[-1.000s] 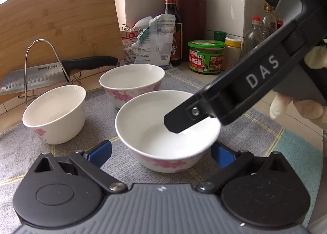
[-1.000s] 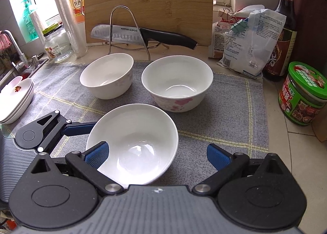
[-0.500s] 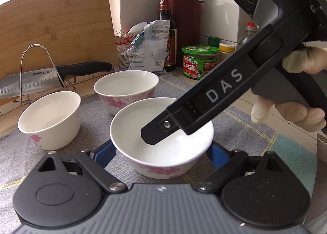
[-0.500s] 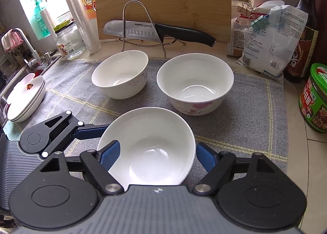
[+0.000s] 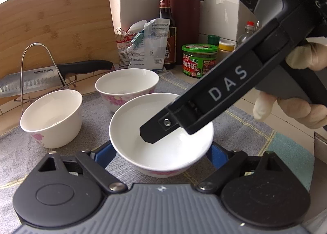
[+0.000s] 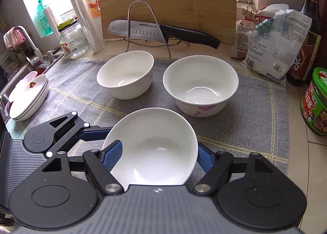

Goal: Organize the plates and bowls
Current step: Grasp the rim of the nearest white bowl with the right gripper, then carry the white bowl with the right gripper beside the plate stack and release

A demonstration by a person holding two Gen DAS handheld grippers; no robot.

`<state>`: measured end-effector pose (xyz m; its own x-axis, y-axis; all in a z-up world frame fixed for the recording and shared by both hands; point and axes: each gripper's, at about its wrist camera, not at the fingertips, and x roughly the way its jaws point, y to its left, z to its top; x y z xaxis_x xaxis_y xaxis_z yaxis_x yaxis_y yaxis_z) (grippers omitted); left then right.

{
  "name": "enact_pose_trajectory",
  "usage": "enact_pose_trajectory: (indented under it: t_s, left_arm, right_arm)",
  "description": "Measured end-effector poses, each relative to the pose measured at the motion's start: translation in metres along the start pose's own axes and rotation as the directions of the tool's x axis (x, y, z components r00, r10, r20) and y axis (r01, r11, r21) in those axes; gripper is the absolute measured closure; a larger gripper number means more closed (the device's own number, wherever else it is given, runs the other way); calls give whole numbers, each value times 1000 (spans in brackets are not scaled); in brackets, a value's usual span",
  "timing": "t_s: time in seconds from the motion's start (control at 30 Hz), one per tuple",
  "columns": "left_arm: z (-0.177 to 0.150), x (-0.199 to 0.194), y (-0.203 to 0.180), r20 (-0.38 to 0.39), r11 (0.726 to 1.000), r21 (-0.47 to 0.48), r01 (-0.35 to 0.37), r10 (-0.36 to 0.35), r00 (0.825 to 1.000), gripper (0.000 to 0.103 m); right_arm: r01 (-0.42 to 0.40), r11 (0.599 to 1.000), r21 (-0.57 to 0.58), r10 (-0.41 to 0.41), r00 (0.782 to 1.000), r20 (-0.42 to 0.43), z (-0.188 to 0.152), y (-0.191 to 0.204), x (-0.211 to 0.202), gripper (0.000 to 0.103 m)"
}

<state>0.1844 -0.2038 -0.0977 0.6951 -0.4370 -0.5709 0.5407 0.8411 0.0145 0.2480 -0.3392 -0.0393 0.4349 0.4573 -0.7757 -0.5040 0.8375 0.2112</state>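
A: Where's the near bowl (image 6: 155, 144) rn?

B: Lower centre of the right wrist view, sitting on the grey cloth (image 6: 255, 111). It's empty and looks tipped a bit toward the lens.

A: Tools?

B: Both are on that same bowl. The left tool (image 5: 161, 152) is clamped on it, w/ blue pads snug on either side of the wall. The right tool (image 6: 158, 154) has its jaws closing w/ the bowl between them, and its pads look to be at the wall already.

A: Risk?

B: Two grips on one round glazed wall, coming in at different angles. If one squeezes harder, I think the bowl could twist or squirt out. The pads also sit near the rim, so a lift could tip it.

A: And if the hands don't move together?

B: Then they pull against each other. It could slip and drop, and ceramic on a tiled bench (image 6: 302, 152) probably means a chip.

A: Neighbours?

B: The flowered bowl (image 6: 201, 84) is just above and right of it, and the back-left bowl (image 6: 125, 74) is above and left. Both are near, so a swing could clink them. Nesting off-centre would knock rim on rim.

A: Further out?

B: The plates (image 6: 28, 95) are stacked at the left edge by the sink. The knife (image 6: 163, 29) is on its wire stand at the top, and the green jar (image 6: 314, 101) is at the right edge. All are well apart, so only a wide swing would reach them.
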Motion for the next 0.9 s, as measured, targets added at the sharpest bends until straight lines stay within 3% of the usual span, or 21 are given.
enact_pose_trajectory:
  t_s: [0.37,0.9]
  left_arm:
    - [-3,-35,18,-12,999,-23,-32,32,999,10]
    - [-33,-106,79,-50,986,-69,-153,150,987,10]
  right_arm:
    - [-32,999,-33,32,999,2,7,34,-4,21]
    - [-140,983,-120,139,990,-18,31,129,28,21]
